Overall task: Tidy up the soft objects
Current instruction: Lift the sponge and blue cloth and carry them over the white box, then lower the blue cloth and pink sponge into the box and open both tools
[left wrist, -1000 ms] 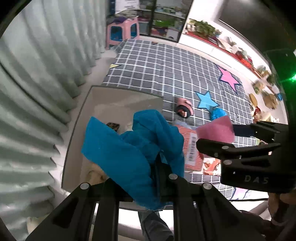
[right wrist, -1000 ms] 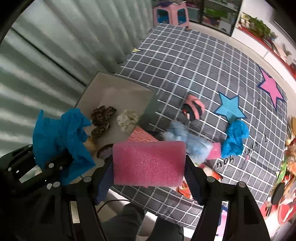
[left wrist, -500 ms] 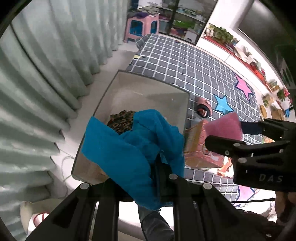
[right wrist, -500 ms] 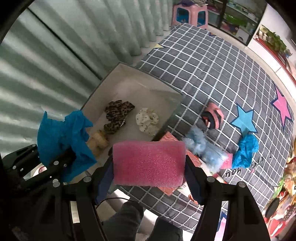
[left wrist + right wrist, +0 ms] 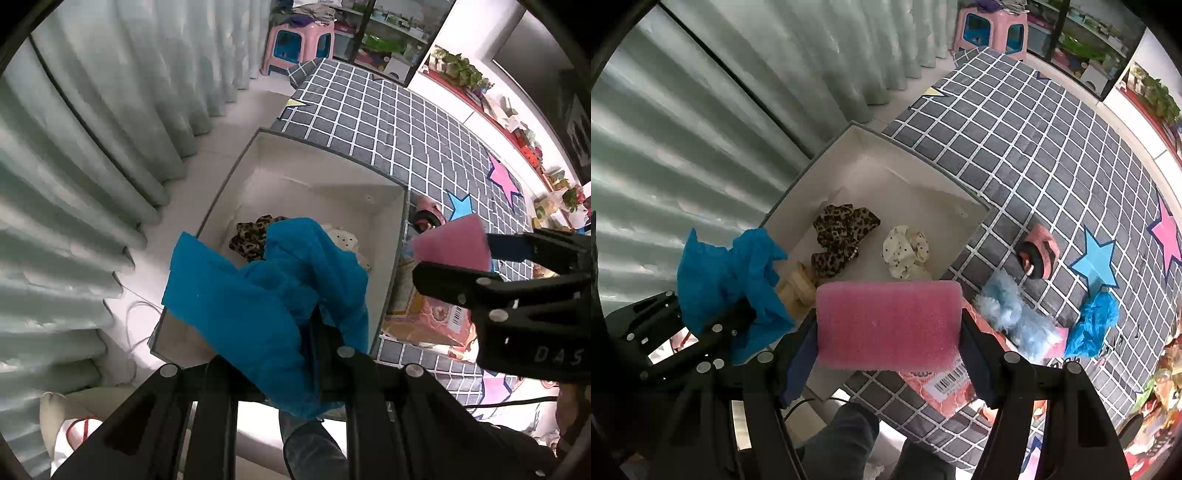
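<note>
Hung above the near end of the grey box (image 5: 964, 192): left gripper (image 5: 317, 332) pinching blue cloth (image 5: 266, 295), right gripper (image 5: 888, 326) clamping pink sponge (image 5: 888, 325) crosswise, nearer its right wall

My pink sponge (image 5: 888, 325) hangs beside my teal-blue cloth (image 5: 269, 306); both above the white box (image 5: 916, 177) with leopard-print (image 5: 842, 236) and cream dotted scrunchies (image 5: 905, 251).

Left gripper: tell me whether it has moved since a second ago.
Yes. The left gripper, jaws shut on the blue cloth, has travelled from the checked mat toward the curtain, and now hangs over the white box.
</note>
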`<action>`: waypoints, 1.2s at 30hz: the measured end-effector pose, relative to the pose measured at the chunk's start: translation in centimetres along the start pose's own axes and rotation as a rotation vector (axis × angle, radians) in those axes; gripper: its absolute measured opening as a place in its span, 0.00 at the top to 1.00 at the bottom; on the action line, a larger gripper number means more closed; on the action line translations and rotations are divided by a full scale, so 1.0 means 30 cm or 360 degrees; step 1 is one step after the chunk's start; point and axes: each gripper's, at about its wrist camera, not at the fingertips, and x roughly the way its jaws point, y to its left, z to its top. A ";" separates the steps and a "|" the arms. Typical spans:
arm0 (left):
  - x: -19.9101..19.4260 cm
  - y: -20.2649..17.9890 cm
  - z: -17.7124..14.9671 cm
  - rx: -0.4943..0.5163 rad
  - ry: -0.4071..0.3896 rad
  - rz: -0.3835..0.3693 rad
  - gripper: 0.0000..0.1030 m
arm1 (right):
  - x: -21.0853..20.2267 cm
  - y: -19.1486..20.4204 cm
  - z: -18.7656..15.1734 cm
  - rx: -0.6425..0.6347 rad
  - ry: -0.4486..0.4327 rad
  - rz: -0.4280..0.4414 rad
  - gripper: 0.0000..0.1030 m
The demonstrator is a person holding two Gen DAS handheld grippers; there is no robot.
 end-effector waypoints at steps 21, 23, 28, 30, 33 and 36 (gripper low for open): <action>0.098 0.012 0.095 -0.0034 0.0069 0.0018 0.84 | 0.088 -0.057 0.115 0.0032 0.0041 -0.0016 0.30; 0.109 0.013 0.101 -0.0038 0.0079 0.0022 0.84 | 0.095 -0.067 0.119 0.0042 0.0046 -0.0015 0.30; 0.146 0.016 0.120 -0.0046 0.0110 0.0034 0.84 | 0.112 -0.087 0.134 0.0061 0.0055 -0.0007 0.30; 0.160 0.018 0.129 -0.0050 0.0117 0.0042 0.84 | 0.120 -0.091 0.143 0.0073 0.0059 0.0000 0.30; 0.184 0.021 0.141 -0.0061 0.0130 0.0054 0.84 | 0.136 -0.089 0.159 0.0083 0.0058 0.0010 0.31; 0.212 0.026 0.148 -0.0079 0.0153 0.0063 0.83 | 0.155 -0.083 0.176 0.0081 0.0066 0.0035 0.30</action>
